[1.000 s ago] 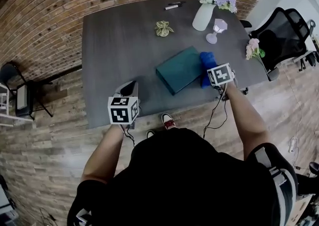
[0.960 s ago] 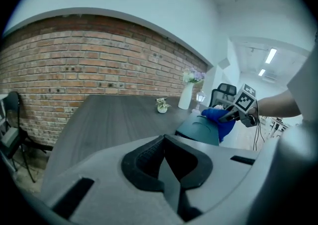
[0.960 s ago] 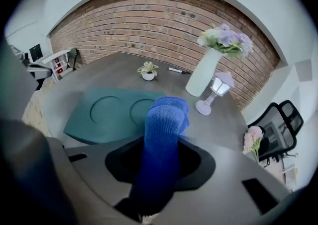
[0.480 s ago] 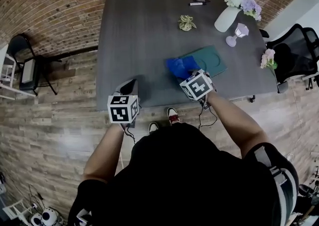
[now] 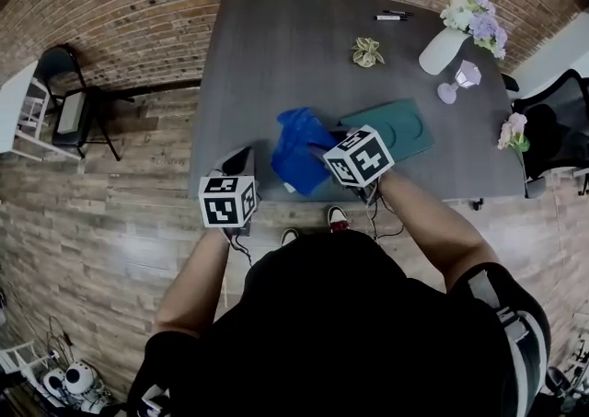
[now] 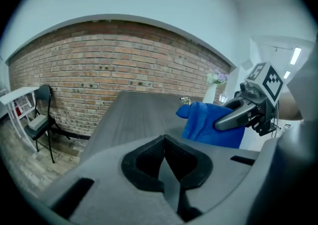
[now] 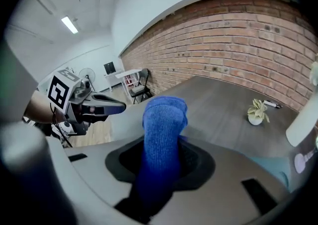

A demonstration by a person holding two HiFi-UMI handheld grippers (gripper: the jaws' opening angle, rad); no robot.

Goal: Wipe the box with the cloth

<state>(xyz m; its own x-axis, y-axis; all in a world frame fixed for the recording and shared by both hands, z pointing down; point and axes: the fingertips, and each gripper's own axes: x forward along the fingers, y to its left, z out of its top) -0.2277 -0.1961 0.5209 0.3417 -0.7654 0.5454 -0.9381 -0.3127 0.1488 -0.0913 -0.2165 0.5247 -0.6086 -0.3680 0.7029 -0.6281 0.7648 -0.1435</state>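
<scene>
A flat teal box [image 5: 398, 129] lies on the dark grey table [image 5: 276, 47], right of the middle near the front edge. My right gripper [image 5: 324, 154] is shut on a blue cloth [image 5: 298, 151] that hangs left of the box, off its surface. In the right gripper view the blue cloth [image 7: 162, 134] stands up between the jaws. The left gripper view shows that cloth [image 6: 211, 123] held ahead and to the right. My left gripper [image 5: 241, 165] is shut with nothing in it, at the table's front left edge.
At the back right stand a white vase of flowers [image 5: 445, 44], a small lilac lamp [image 5: 460, 80], a little green plant [image 5: 367, 52] and a marker [image 5: 390, 17]. A black chair [image 5: 72, 111] stands left of the table, an office chair [image 5: 561, 134] at right.
My right gripper has swept left with the cloth, from the box's right end across it to beyond its left end. The left gripper has stayed put.
</scene>
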